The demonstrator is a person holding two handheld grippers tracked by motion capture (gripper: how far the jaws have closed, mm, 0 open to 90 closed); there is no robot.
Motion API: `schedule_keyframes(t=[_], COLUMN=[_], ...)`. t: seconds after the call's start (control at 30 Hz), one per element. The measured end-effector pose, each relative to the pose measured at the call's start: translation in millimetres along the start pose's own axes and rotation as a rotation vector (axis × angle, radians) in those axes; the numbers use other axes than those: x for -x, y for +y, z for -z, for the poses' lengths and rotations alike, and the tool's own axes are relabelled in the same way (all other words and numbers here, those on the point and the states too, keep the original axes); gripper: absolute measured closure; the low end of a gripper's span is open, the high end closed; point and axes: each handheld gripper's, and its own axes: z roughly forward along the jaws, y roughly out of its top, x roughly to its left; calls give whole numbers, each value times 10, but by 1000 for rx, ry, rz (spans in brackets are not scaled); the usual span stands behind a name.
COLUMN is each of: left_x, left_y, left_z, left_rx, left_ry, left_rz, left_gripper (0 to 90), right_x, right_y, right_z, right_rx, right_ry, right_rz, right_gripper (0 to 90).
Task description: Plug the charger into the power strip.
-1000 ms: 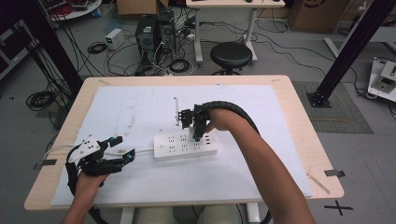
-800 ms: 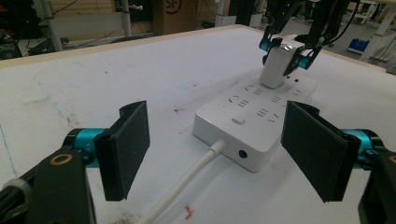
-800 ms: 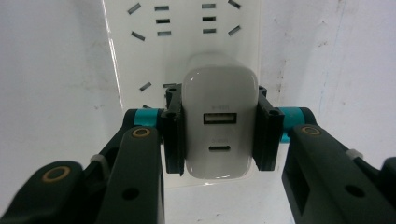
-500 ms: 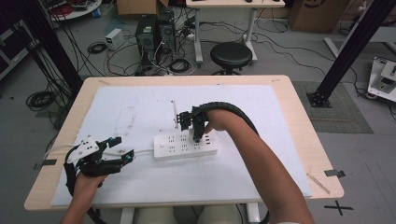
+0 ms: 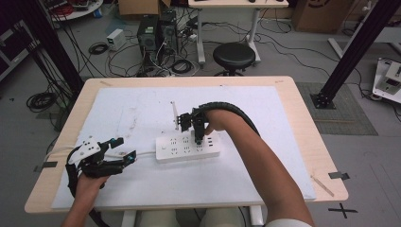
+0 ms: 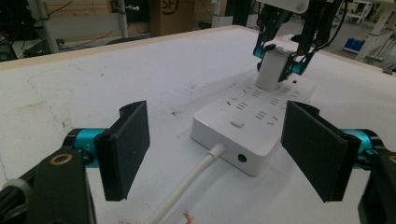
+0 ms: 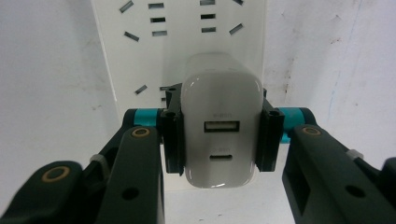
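Meanwhile right gripper (image 7: 218,135) clamps charger (image 7: 219,135) over power strip (image 5: 188,147)

Power strip (image 6: 243,128): white plastic, smooth, slight sheen. Charger (image 7: 219,128): white plastic, smooth satin shell, two ports in face. Right gripper (image 7: 219,135): black matt plastic arms, rubbery-looking pads, teal glossy metal-looking collars, brass-toned rivets. Left gripper (image 6: 219,151): same black matt build, pads (image 6: 128,144) dull, fine-grained. Tabletop (image 5: 302,123): pale wood edge, matt; white sheet (image 5: 142,109) over it, matt, scuffed, faint pen marks. Strip's cable (image 6: 187,184): white, smooth, plastic-looking. Stool (image 5: 233,55) beyond: black seat, low sheen.
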Motion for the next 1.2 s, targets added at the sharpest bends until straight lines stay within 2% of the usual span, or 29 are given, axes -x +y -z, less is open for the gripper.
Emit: schedule_keyframes(t=[0.23, 0.3, 0.4, 0.43, 0.5, 0.53, 0.57, 0.6, 0.67, 0.77, 0.83, 0.93, 1.07, 1.2], left_x=[-8, -21, -36, -41, -53, -56, -56, -56, -46, -26, -13, -2, 3, 9], left_y=[5, 3, -1, -1, 0, 1, 1, 4, 8, 13, 18, 25, 30, 35], left_z=[34, 51, 79, 87, 102, 106, 106, 108, 98, 77, 66, 54, 40, 19], left_rx=[0, 0, -7, -8, -4, 3, 3, 11, 10, 8, 11, 10, 10, 11], left_ry=[5, 11, 13, 16, 21, 26, 26, 28, 26, 20, 18, 15, 9, 6], left_rz=[-1, 3, 2, 0, 3, 10, 10, 13, 10, 9, 7, 2, 2, 1], left_gripper=[238, 238, 237, 238, 238, 238, 237, 238, 237, 238, 238, 238, 237, 238], right_x=[13, 10, 29, 25, 46, 57, 57, 75, 72, 52, 41, 10, -43, -97], right_y=[-44, -74, -156, -185, -244, -274, -274, -369, -406, -454, -487, -567, -711, -882], right_z=[-45, -42, -50, -42, -12, 16, 16, 88, 112, 129, 144, 182, 242, 282], right_rx=[40, 65, 142, 171, 223, 243, 243, 313, 342, 373, 414, 457, 524, 578], right_ry=[9, 14, 28, 34, 36, 29, 29, 23, 18, -20, -28, -58, -32, -7], right_rz=[0, -21, -54, -76, -133, -178, -178, -250, -291, -362, -410, -437, -446, -501], right_gripper=[633, 629, 612, 592, 432, 384, 384, 288, 240, 211, 210, 210, 210, 194])
